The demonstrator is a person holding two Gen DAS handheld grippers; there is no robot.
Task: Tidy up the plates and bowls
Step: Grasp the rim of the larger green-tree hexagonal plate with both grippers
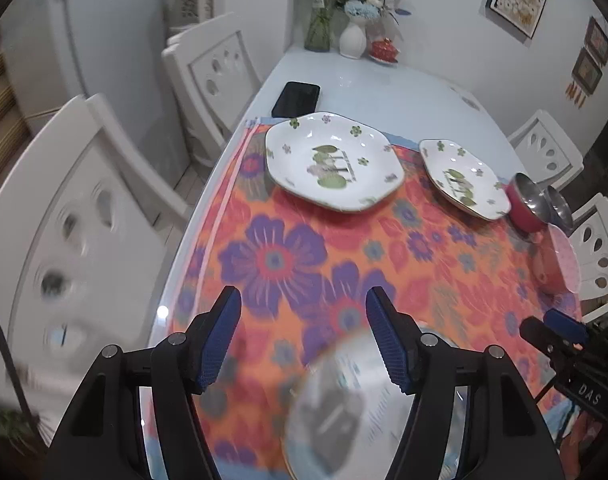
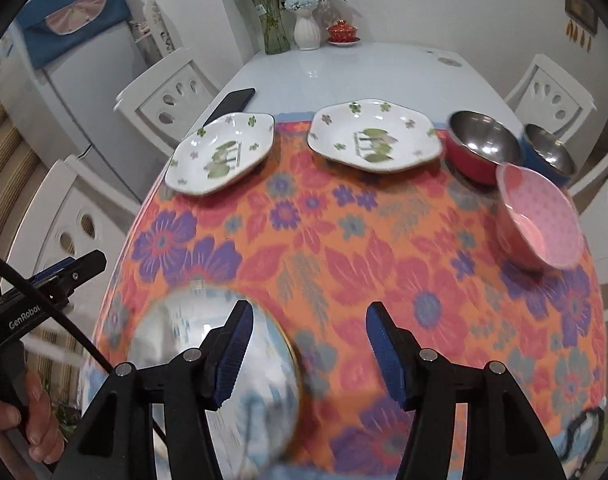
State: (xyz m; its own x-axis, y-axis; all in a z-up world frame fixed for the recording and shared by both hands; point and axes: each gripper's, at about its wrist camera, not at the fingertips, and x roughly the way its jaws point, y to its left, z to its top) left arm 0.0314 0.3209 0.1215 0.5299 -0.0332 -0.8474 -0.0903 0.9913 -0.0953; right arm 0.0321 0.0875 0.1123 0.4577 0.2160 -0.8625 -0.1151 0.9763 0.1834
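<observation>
Two hand-held tools hovered over a tabletop (image 2: 383, 68) covered by an orange floral cloth (image 2: 343, 248). The left tool (image 1: 304, 340) and the right tool (image 2: 307, 348) both stood about half open, with nothing gripped between the blue pads. Below them, at the near edge of the cloth, lay a round plate (image 2: 208, 360), blurred, with a pale pattern and a thin rim.

Across the cloth sat two white octagonal plates with green flowers, one on the left (image 2: 222, 152) and one on the right (image 2: 373, 134). Beside them stood a red steel bowl (image 2: 481, 146), a blue steel bowl (image 2: 547, 152) and, nearer, a tilted pink bowl (image 2: 539, 220).

The next step was probably fetching an octagonal plate to stack. A firm pinch on its rim, lifting level, should avoid scraping the cloth.
</observation>
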